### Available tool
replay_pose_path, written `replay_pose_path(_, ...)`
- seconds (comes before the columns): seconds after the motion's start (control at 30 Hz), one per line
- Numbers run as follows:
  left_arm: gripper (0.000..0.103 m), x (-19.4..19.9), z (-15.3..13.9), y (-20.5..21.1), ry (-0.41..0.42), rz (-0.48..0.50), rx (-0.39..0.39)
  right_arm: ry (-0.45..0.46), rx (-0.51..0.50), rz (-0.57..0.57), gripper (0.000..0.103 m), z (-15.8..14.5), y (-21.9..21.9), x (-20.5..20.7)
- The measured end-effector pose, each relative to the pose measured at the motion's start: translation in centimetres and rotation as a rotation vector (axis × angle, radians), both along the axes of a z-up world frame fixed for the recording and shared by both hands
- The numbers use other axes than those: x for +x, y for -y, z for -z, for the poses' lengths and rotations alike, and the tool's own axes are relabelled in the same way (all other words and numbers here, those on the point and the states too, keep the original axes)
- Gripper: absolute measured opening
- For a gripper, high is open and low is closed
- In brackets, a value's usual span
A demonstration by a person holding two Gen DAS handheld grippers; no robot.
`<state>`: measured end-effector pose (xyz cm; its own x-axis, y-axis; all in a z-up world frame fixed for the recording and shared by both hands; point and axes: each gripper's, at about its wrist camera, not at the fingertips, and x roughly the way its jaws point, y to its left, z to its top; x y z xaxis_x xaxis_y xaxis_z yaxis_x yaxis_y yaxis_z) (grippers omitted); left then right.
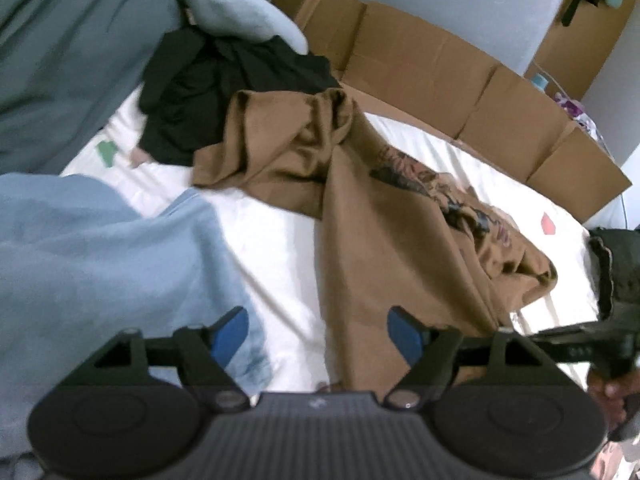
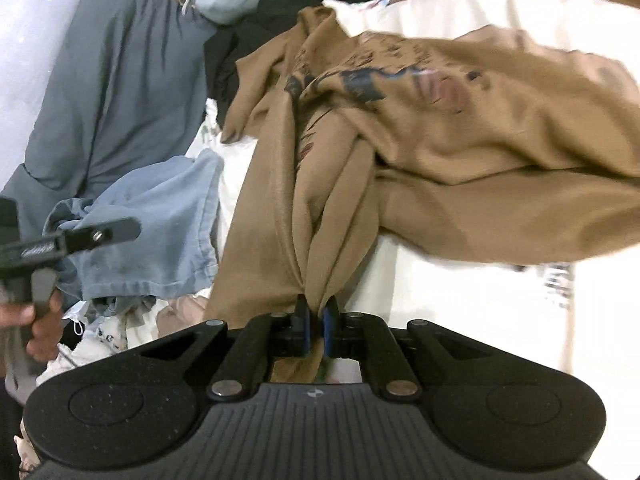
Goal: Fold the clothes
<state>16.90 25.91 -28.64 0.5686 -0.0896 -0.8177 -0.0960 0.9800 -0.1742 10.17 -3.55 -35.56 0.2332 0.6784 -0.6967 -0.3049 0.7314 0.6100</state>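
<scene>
Bed (image 1: 280,240), white sheet, fills the centre of both views and carries all the clothing.

Brown shirt (image 1: 360,240): crumpled, printed with a dark graphic, running from the upper centre of the left wrist view down to its lower centre. In the right wrist view the same shirt (image 2: 440,140) spreads across the centre and right of the frame, its cloth gathered into pleats that run down to the right tongs.

Right tongs (image 2: 316,326): blue pads pressed together, pinching a bunched fold of the brown shirt at lower centre.

Left tongs (image 1: 318,338): blue pads spread wide, nothing between them, above the sheet and the shirt's lower edge. Their handle, held by a hand (image 2: 40,328), shows at the left edge of the right wrist view.

Black garment (image 1: 224,80): heaped at upper centre, touching the top of the brown shirt.

Light blue garment (image 1: 100,260): at left, beside the left tongs.

Grey-blue cloth (image 1: 72,60): upper left.

Cardboard boxes (image 1: 460,80): flattened panels standing along the far side of the bed, upper right. An upright box (image 1: 580,40) stands in the far upper right corner; its contents cannot be made out.
</scene>
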Motion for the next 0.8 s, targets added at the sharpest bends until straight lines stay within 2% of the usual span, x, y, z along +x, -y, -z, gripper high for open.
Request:
replay_pose_path(0.4,0.082,7.1,4.1,2.6,0.01,0.024,-0.068,-0.021,-0.075,0.115,0.003,-2.5,7.6,-3.4)
replay_pose_path(0.7,0.081,10.8,7.5,5.5,-0.003,0.075,-0.139,-0.068,-0.136,0.191,0.003,-2.1,12.2,-6.6)
replay_pose_path(0.8,0.078,11.6,8.4,5.8,-0.008,0.099,-0.165,-0.067,-0.147,0.198,0.003,-2.4,12.8,-7.0)
